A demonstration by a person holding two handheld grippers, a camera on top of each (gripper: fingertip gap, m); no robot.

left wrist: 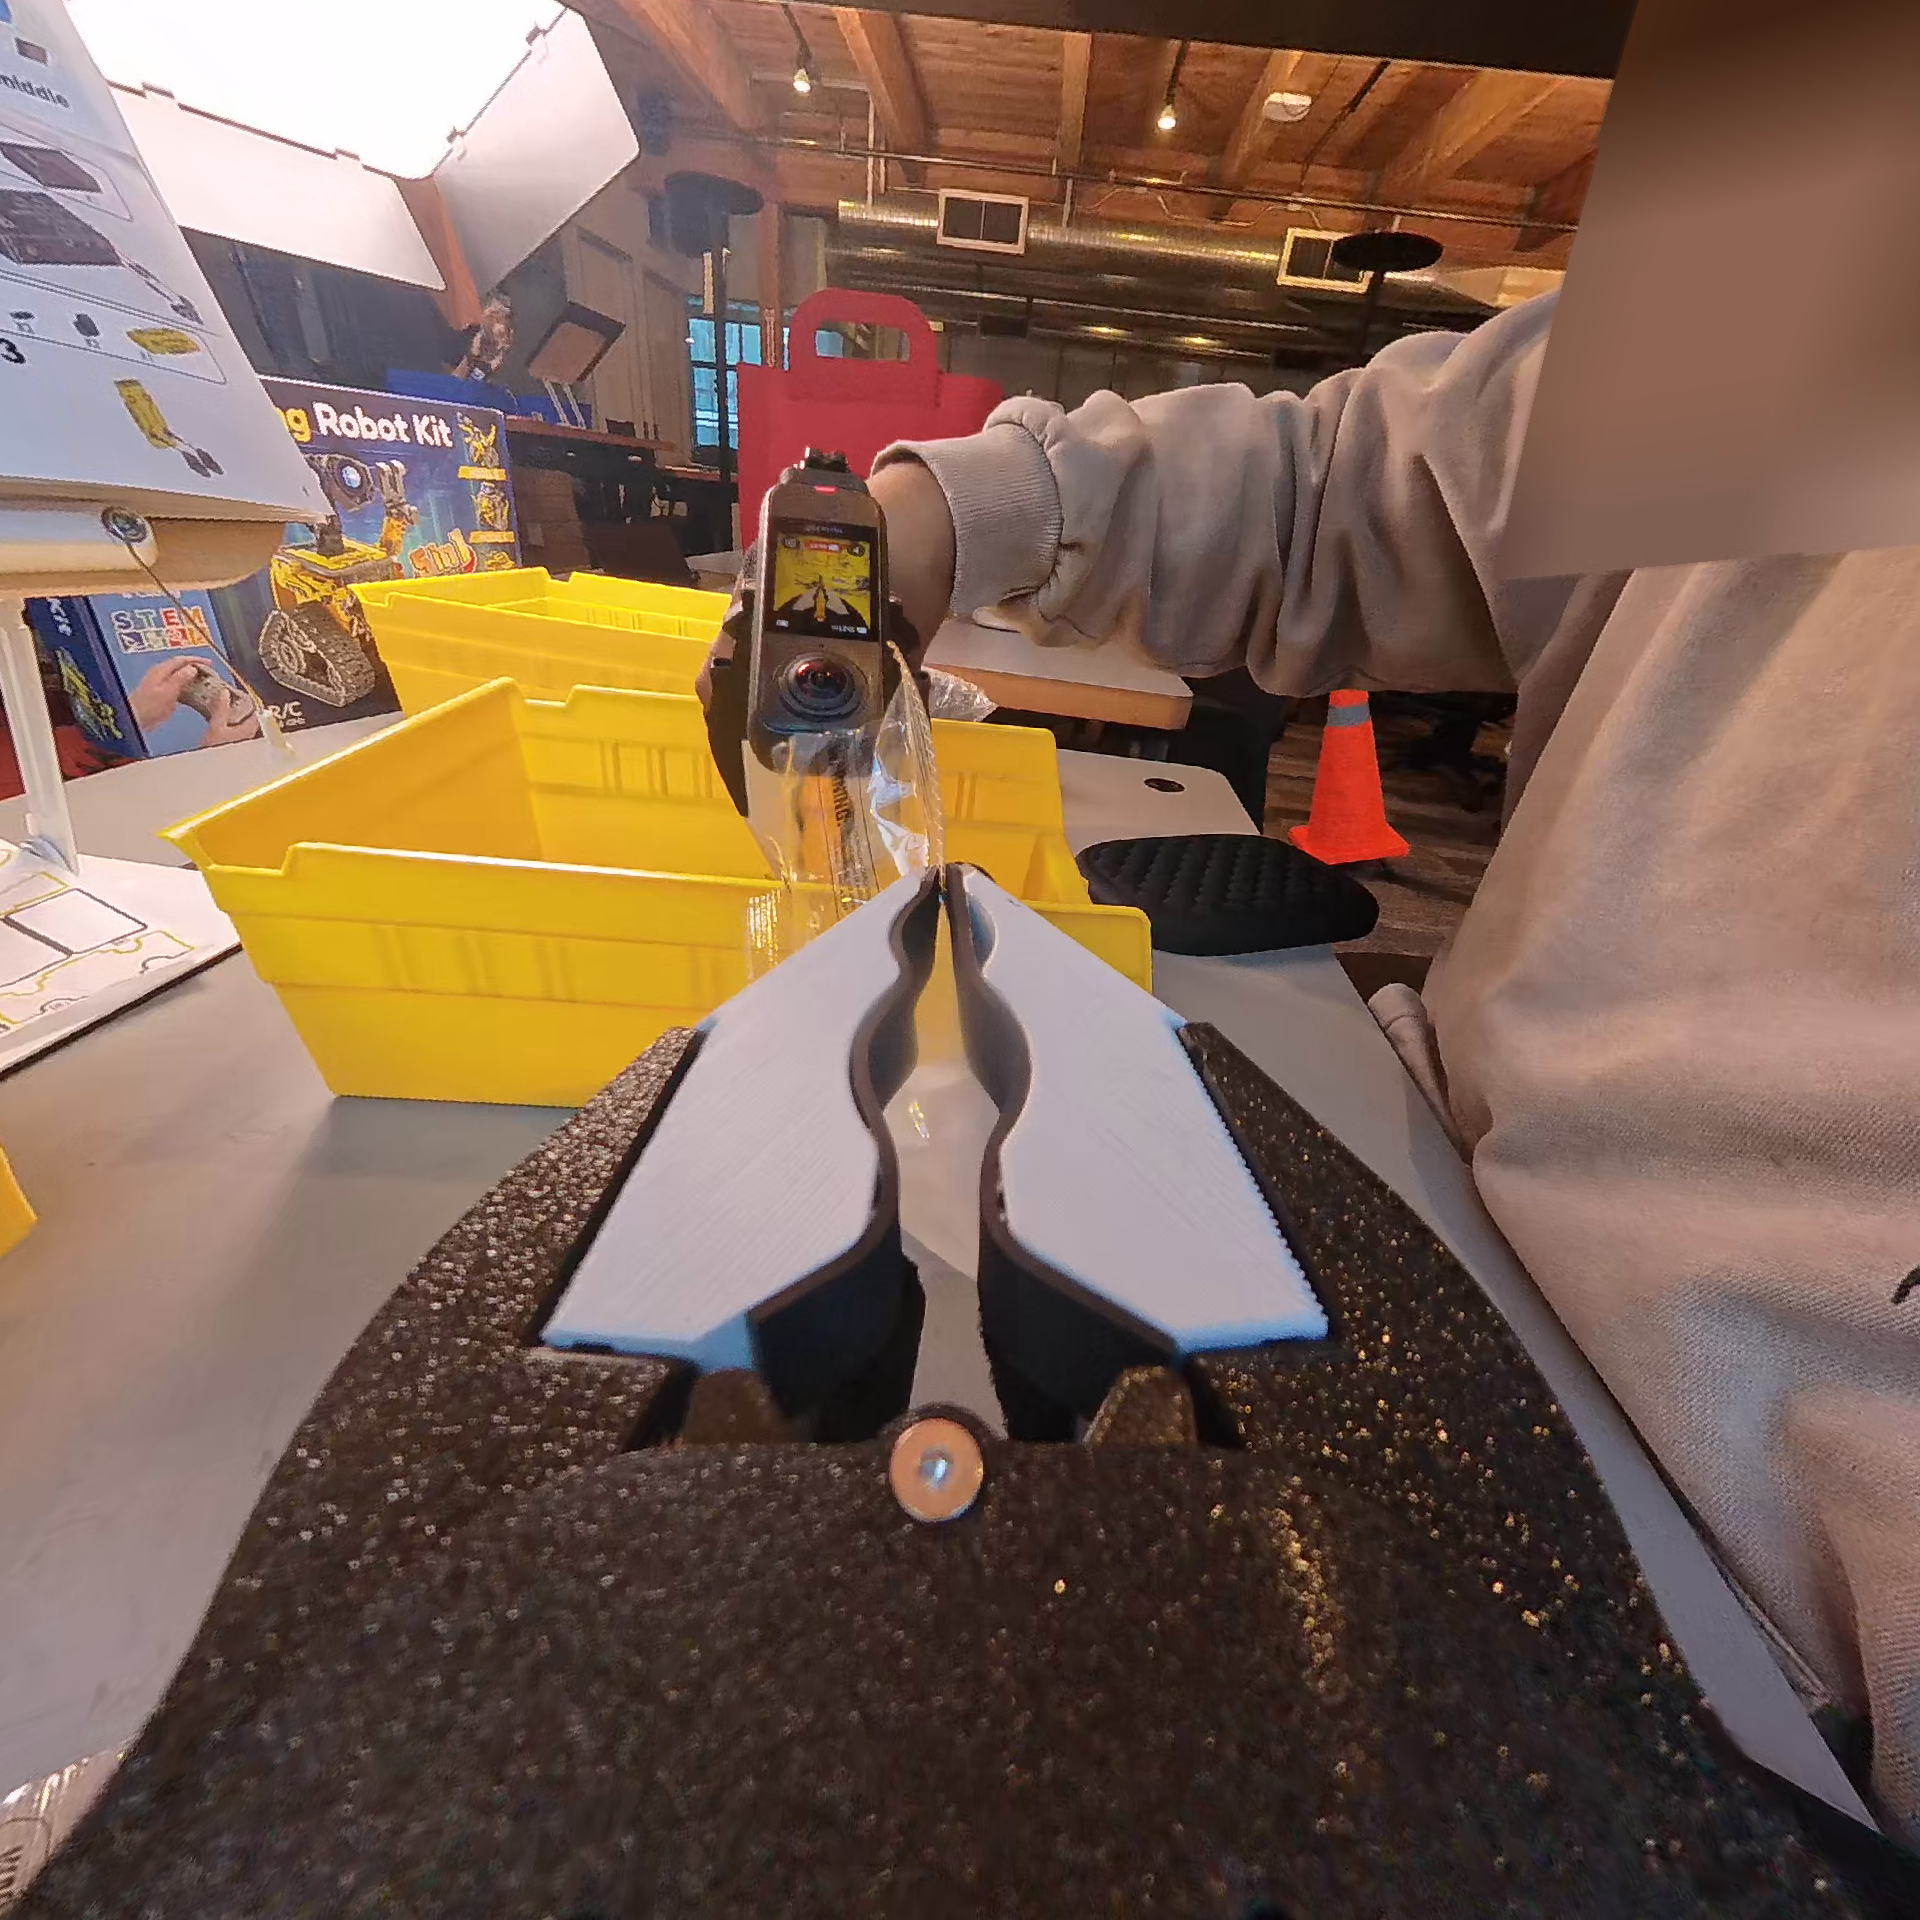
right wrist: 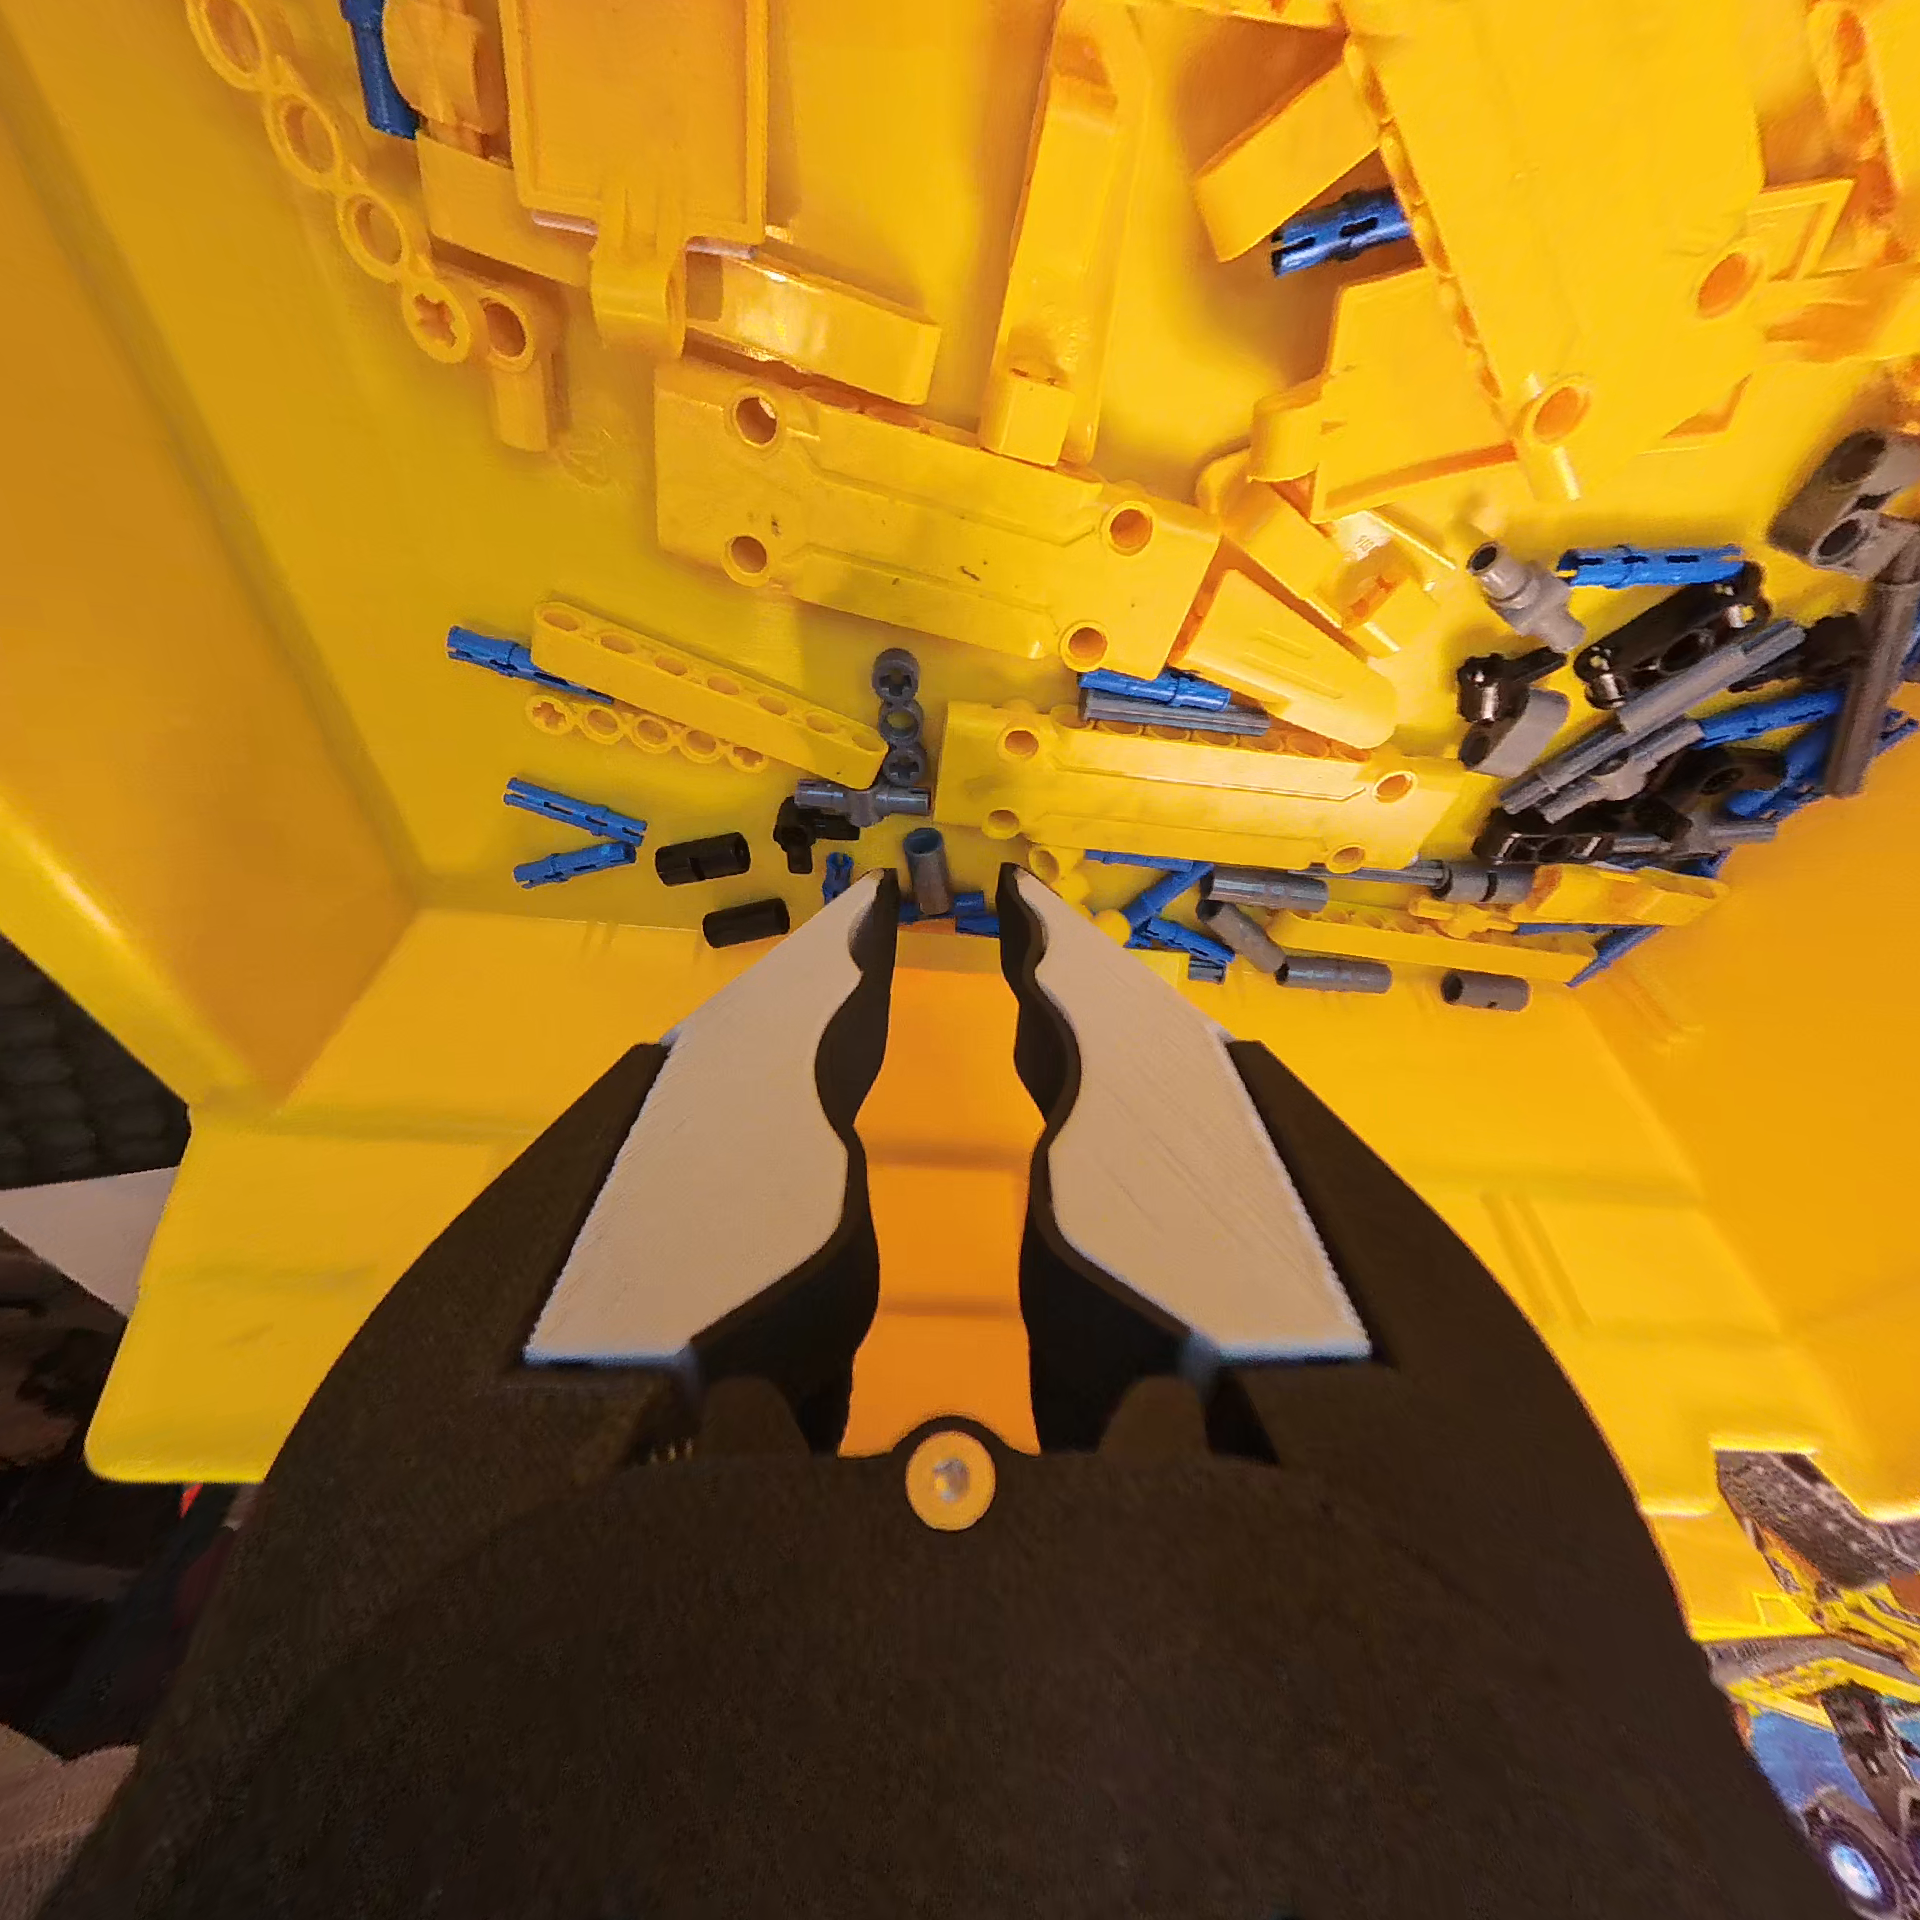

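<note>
Our left gripper (left wrist: 943, 878) pinches a clear plastic bag (left wrist: 852, 810) over the near yellow bin (left wrist: 499, 914), its contents hidden. Our right gripper (right wrist: 940, 883), fingers parted and empty, hangs over yellow, blue and grey building pieces (right wrist: 1039, 665) in a yellow bin (right wrist: 208, 520).

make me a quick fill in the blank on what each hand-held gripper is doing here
1. The left hand-held gripper is shut on a clear plastic ____.
2. The right hand-held gripper is open, its tips down inside a ____ bin.
3. Just beyond its tips stands a small grey ____.
4. Right of the bin, a black ____ lies on the table.

Missing: bag; yellow; pin; pad
</note>
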